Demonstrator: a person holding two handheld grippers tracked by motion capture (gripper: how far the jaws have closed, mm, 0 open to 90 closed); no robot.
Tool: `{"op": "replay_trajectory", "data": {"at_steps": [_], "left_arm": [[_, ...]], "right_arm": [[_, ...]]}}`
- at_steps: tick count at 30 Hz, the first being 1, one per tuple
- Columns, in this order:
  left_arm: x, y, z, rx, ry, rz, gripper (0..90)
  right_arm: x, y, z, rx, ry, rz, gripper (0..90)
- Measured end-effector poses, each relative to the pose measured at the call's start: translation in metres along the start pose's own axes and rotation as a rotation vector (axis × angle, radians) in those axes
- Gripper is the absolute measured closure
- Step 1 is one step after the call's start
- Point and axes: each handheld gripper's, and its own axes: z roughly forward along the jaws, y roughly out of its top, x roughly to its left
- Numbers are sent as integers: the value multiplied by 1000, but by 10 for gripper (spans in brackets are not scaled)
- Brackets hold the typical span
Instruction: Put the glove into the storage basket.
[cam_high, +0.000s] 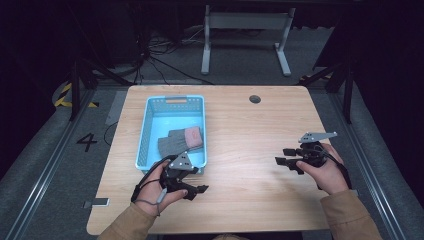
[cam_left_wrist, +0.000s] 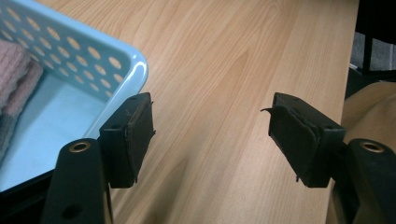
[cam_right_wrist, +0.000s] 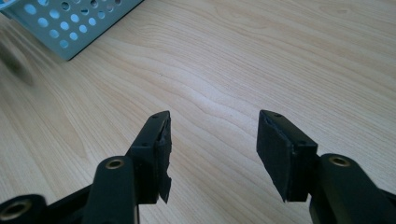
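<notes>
A light blue perforated basket (cam_high: 150, 120) stands on the left half of the wooden table (cam_high: 250, 130). Inside it lies a grey knitted garment with a pink cuff (cam_high: 181, 140), like gloves or socks; its pink and grey edge (cam_left_wrist: 14, 70) shows in the left gripper view. My left gripper (cam_high: 198, 190) is just in front of the basket's near right corner (cam_left_wrist: 135, 65), open and empty. My right gripper (cam_high: 284, 156) hovers over bare wood at the right, open, nothing between its jaws (cam_right_wrist: 212, 140).
A round cable hole (cam_high: 255, 99) sits near the table's far edge. The basket's corner (cam_right_wrist: 70, 23) shows far off in the right gripper view. A phone-like object (cam_high: 99, 202) lies at the table's near left corner. Beyond the table stand a desk frame (cam_high: 245, 35) and cables.
</notes>
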Motion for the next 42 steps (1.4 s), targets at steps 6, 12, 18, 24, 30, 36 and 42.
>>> {"op": "replay_trajectory", "data": {"at_steps": [6, 12, 18, 24, 30, 36, 42], "left_arm": [[0, -17, 9, -1, -1, 8, 315], [-1, -28, 19, 1, 16, 21, 316], [-2, -38, 31, 46, 17, 19, 312], [-4, -43, 40, 80, 53, 38, 305], [-5, -43, 41, 91, 48, 30, 296], [-5, -43, 39, 73, 46, 33, 296], [-6, -41, 35, 46, 52, 28, 298]], "right_arm": [[-1, -1, 2, 4, 0, 3, 458], [-3, -3, 3, 11, -2, 6, 458], [-6, -5, 7, 28, 3, 7, 450], [-7, -9, 15, 46, 1, 10, 447], [-10, -16, 25, 78, 0, 10, 442], [-11, -19, 31, 96, -3, 5, 446], [-10, -18, 30, 214, -12, -130, 760]]}}
